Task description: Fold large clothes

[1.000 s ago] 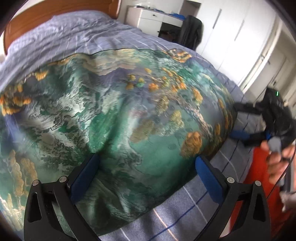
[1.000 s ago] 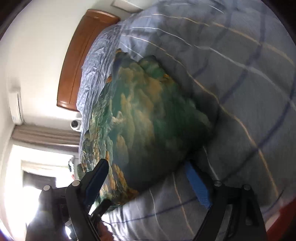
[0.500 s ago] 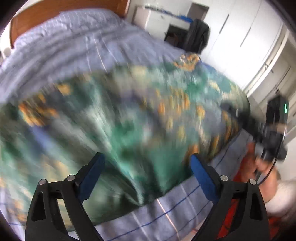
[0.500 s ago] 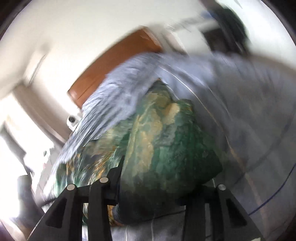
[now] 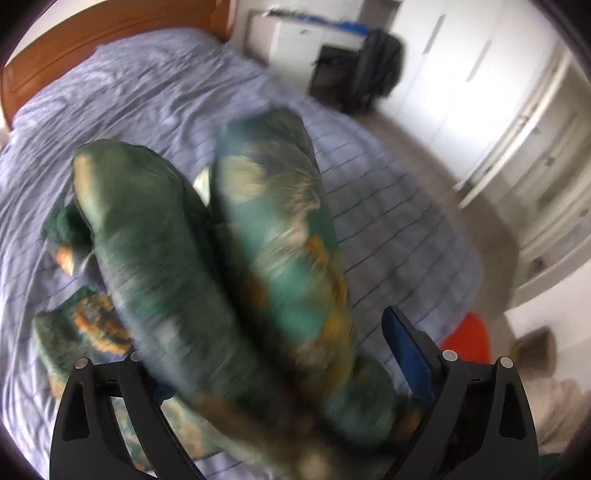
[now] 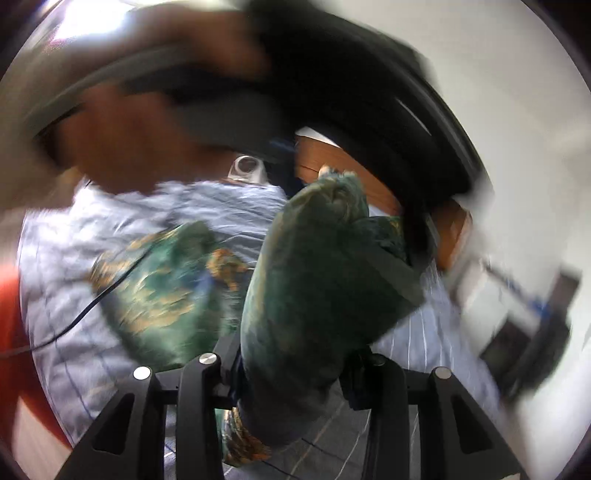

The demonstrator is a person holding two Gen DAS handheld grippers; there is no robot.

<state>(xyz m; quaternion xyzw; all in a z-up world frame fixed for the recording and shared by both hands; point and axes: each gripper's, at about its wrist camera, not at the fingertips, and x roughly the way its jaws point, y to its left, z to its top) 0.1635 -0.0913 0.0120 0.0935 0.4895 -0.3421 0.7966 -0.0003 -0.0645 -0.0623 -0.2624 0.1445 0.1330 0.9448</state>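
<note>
The green and orange patterned garment [image 5: 229, 266] is bunched up and lifted above the blue striped bed [image 5: 388, 221]. In the left wrist view it hangs in thick folds between and over my left gripper [image 5: 280, 373], whose fingers stand wide apart. Part of it still lies on the bed at the lower left. In the right wrist view my right gripper [image 6: 291, 373] is shut on a fold of the garment [image 6: 317, 288], which rises in front of the camera. The other hand and gripper [image 6: 221, 74] blur across the top.
A wooden headboard [image 5: 92, 33] is at the far end of the bed. A white dresser [image 5: 295, 37], a dark chair with a coat [image 5: 369, 70] and white wardrobe doors [image 5: 480, 92] stand to the right. An orange object [image 5: 469, 339] lies on the floor.
The garment lay flat on the bed; now it is gathered and lifted. My right gripper closed on its edge and swung up. Both cameras moved fast.
</note>
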